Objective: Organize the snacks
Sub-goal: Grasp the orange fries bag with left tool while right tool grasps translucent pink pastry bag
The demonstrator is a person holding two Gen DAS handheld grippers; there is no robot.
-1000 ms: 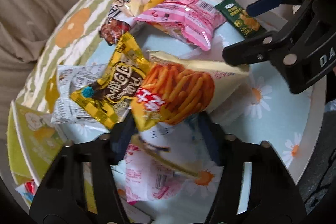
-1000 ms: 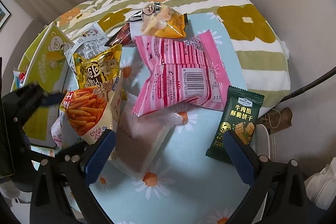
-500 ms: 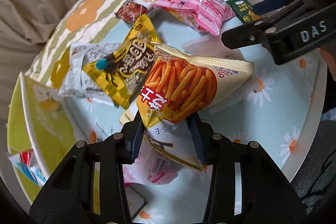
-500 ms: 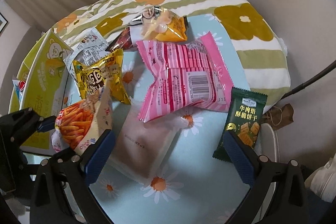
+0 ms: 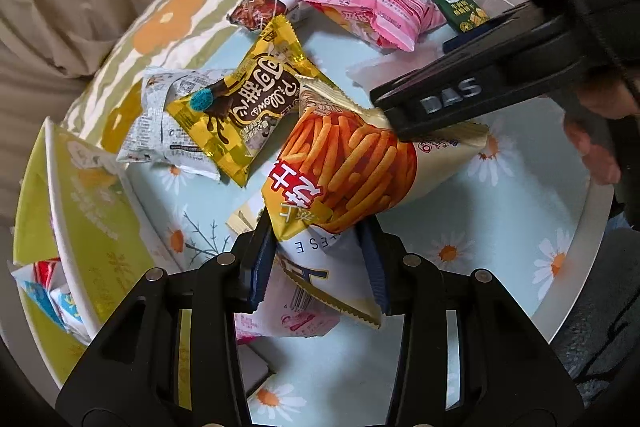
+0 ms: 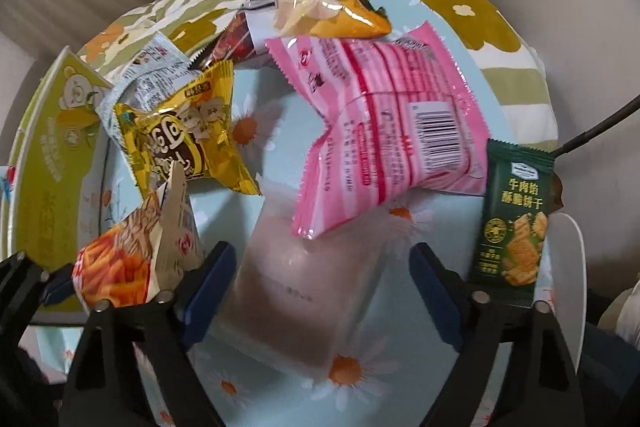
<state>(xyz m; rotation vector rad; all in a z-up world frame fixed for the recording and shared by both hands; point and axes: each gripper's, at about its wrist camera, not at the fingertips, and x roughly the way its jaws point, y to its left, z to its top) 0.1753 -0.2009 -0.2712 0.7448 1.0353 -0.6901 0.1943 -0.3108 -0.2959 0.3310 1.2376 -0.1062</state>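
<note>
Frosted packet [image 6: 304,287] lies under the striped packet [image 6: 384,131] — biscuit packet [image 6: 516,223] to its right.

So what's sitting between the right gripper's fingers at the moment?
In the right wrist view, a frosted pale-pink packet lies flat on the daisy tablecloth between the closing jaws of the right gripper; the pads don't yet touch it.

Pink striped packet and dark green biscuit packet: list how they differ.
The pink striped packet is large, puffy and crumpled, barcode side up; the dark green biscuit packet is small, slim and flat, printed front up. The pink one overlaps a pale frosted pack; the green lies apart. Both rest on the daisy-print table.
</note>
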